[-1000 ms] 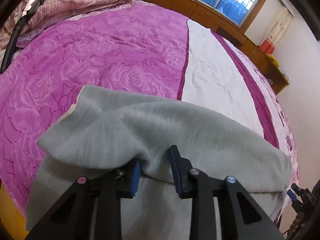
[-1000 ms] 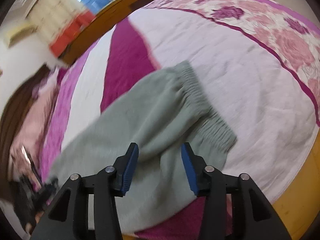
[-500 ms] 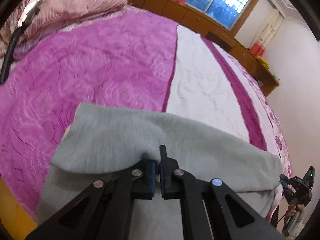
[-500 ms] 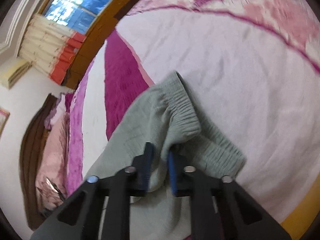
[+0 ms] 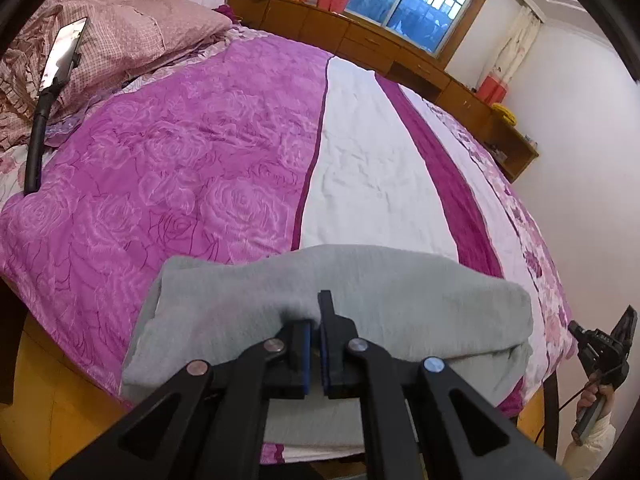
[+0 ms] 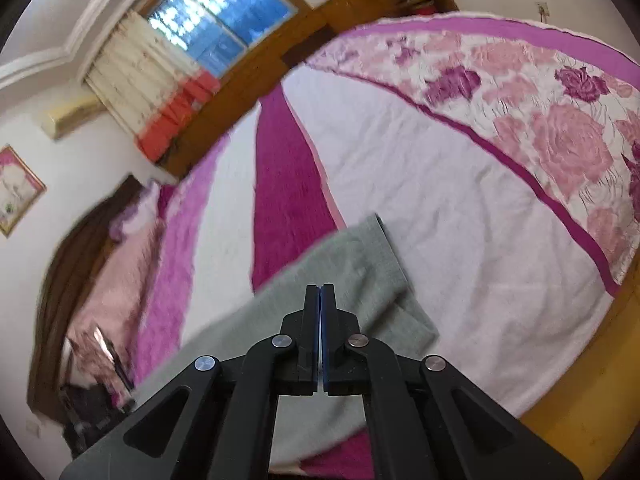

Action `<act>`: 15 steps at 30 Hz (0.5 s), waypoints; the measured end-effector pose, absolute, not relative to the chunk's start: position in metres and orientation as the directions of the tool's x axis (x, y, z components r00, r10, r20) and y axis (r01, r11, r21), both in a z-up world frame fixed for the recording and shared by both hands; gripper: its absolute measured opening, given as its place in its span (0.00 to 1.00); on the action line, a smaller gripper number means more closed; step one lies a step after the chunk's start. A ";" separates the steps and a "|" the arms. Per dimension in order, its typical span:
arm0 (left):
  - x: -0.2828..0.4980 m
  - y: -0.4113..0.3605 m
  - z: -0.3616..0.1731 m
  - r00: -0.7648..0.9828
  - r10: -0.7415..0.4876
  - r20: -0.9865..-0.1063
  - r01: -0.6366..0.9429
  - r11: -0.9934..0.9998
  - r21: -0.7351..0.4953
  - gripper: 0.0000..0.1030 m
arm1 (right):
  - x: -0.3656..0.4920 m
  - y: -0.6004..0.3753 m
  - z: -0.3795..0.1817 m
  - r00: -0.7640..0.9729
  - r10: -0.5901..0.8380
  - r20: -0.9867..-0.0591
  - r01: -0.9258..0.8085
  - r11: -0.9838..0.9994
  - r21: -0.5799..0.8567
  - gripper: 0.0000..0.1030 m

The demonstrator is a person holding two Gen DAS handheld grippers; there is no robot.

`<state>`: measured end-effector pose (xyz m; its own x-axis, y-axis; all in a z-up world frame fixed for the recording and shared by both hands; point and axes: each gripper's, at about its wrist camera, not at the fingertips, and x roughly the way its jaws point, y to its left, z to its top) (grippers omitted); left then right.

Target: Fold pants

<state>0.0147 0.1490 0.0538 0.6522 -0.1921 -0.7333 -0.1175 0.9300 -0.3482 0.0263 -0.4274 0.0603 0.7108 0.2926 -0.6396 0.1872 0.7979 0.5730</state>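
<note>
**Both ends pinched, pants lifted for the fold**

While the grey pants (image 5: pixel 360 292) lie along the near edge of the bed (image 5: pixel 192 168), we have them clamped at two places so the cloth can be carried over as one piece instead of dragged. Our left gripper (image 5: pixel 315 328) is closed on a bunched ridge of fabric; its jaws have just been closing, and the cloth sits between the blue pads, with the edge draped up and over the jaw tips. That hold raises the upper layer off the layer beneath, which shows below as a second grey band by the bed's edge.

Our right gripper (image 6: pixel 321 300) has its jaws pressed nearly together; they too have just been closing. The pants (image 6: pixel 360 264) pass under and around the tips near the ribbed waistband end, yet from the right wrist view we cannot see fabric between the pads, so we judge it a thin pinch but cannot confirm it. From the left wrist view that gripper (image 5: pixel 600 344) appears at the far right, in a hand (image 5: pixel 596 390), beyond the other end of the garment.

Gripping both ends keeps the fold line straight. We judge the fold is under way, not laid down. The risk is a slipped layer on the right side.
</note>
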 end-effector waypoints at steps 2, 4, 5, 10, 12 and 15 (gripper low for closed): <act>0.013 0.147 0.049 0.647 -0.191 -0.738 -0.125 0.929 -0.349 0.04 | 0.028 -0.426 0.042 0.663 0.310 -0.681 0.221 0.789 0.574 0.00; 0.012 0.145 0.044 0.643 -0.187 -0.743 -0.128 0.930 -0.344 0.04 | 0.033 -0.425 0.025 0.631 0.331 -0.701 0.258 0.763 0.593 0.07; 0.012 0.143 0.042 0.642 -0.174 -0.746 -0.128 0.936 -0.328 0.04 | 0.038 -0.425 0.012 0.623 0.348 -0.700 0.283 0.735 0.616 0.13; 0.011 0.138 0.037 0.640 -0.144 -0.754 -0.111 0.955 -0.276 0.04 | 0.060 -0.424 -0.017 0.625 0.342 -0.702 0.337 0.692 0.638 0.22; 0.012 0.138 0.034 0.638 -0.139 -0.757 -0.112 0.956 -0.270 0.04 | 0.069 -0.423 -0.022 0.620 0.313 -0.720 0.350 0.711 0.610 0.22; 0.014 0.139 0.032 0.635 -0.141 -0.760 -0.114 0.955 -0.272 0.04 | 0.075 -0.423 -0.024 0.621 0.315 -0.718 0.343 0.714 0.610 0.11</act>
